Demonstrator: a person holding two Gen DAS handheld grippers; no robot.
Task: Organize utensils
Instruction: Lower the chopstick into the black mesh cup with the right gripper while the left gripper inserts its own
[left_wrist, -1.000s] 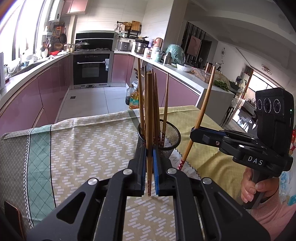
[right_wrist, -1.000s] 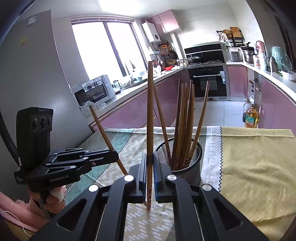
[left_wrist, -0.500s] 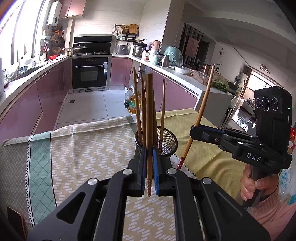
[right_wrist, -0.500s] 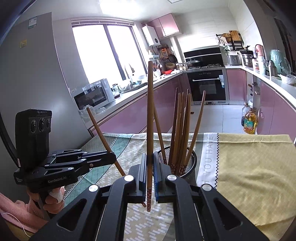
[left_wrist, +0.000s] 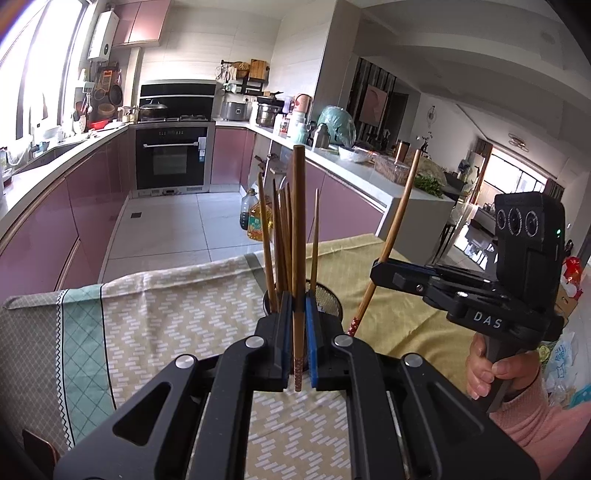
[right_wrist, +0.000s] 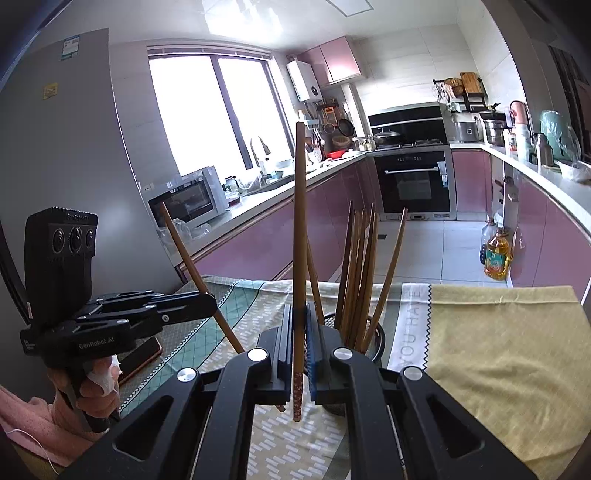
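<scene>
left gripper (left_wrist: 297, 345): your jaws are clamped on one wooden chopstick (left_wrist: 297, 258); it stands near upright, patterned end poking out below the pads
right gripper (right_wrist: 299, 354): same story, clamped on a second chopstick (right_wrist: 300, 258); upright, patterned tip hanging under the fingers
mesh holder (right_wrist: 376, 341): black cup on the tablecloth (right_wrist: 498, 350), just behind both grippers; a bunch of chopsticks (right_wrist: 356, 273) already stands in it, fanned out
heights: both held sticks hang above the cloth, neither is in the holder
your hands: right hand (left_wrist: 491, 373) on its grip, pink sleeve; left hand (right_wrist: 94, 391) likewise
extras: phone (right_wrist: 142, 358) flat on the cloth by your left hand
</scene>
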